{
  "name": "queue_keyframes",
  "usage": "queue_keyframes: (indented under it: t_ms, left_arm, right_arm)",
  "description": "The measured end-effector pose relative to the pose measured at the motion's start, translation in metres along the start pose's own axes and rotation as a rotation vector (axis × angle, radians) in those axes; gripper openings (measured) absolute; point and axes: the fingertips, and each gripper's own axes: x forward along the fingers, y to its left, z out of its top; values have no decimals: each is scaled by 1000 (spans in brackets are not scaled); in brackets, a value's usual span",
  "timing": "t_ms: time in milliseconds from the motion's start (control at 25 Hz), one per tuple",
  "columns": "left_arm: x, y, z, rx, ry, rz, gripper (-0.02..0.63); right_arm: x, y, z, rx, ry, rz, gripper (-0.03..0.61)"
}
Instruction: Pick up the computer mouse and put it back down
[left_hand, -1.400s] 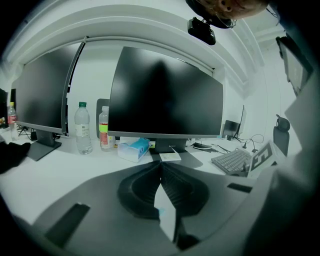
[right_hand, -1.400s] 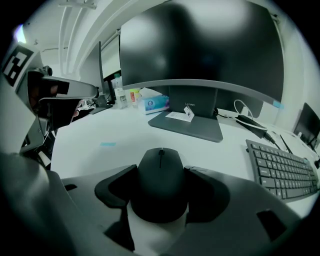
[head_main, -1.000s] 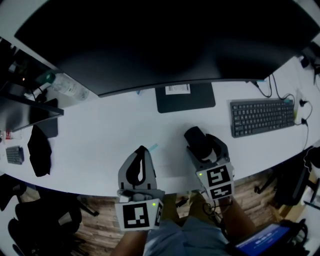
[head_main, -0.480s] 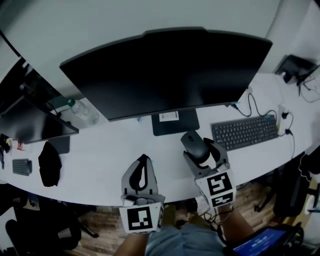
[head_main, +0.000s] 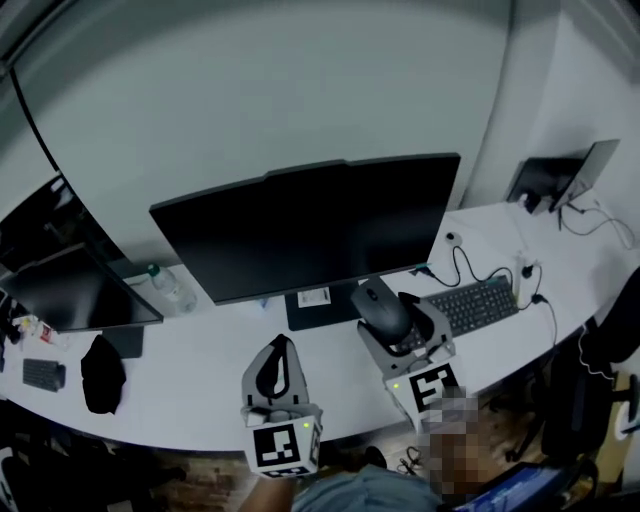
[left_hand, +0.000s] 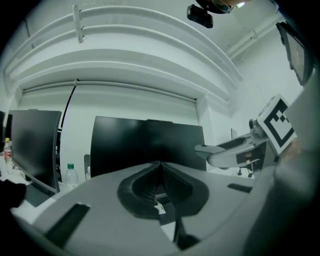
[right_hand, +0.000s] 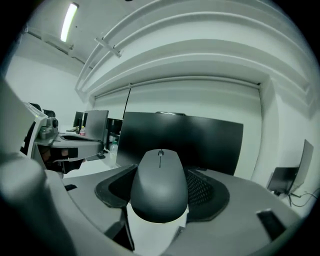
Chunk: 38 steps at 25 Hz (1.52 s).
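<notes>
The left tongs (head_main: 281, 345) and the right tongs (head_main: 398, 316) make two. One mouse (head_main: 376, 305), one bottle (head_main: 172, 291), one long keyboard (head_main: 482, 303), one big screen (head_main: 310, 232).

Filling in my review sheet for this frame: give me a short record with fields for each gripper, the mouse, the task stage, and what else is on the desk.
left gripper: jaws together, nothing between them
right gripper: jaws closed on the computer mouse, one at each side
mouse position: held clear of the desk, top side up, in front of the monitor
task stage: mouse picked up, not yet put back down
other items on desk: keyboard at the right, water bottle at the left
</notes>
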Motion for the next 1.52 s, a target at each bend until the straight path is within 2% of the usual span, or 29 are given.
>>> queue_keyframes:
  t_ms: [280, 640, 800, 1520]
  left_arm:
    - [8, -21, 24, 13, -59, -35, 5]
    - [14, -39, 25, 14, -61, -70, 5]
    - [15, -40, 18, 0, -56, -72, 5]
    - [19, -11, -37, 27, 109, -29, 5]
  right_arm:
    - [-26, -30, 21, -27, -48, -72, 302]
    - [-39, -49, 9, -20, -21, -114, 302]
    - [-37, -48, -5, -8, 9, -108, 303]
    - [2, -11, -107, 124, 195, -20, 304]
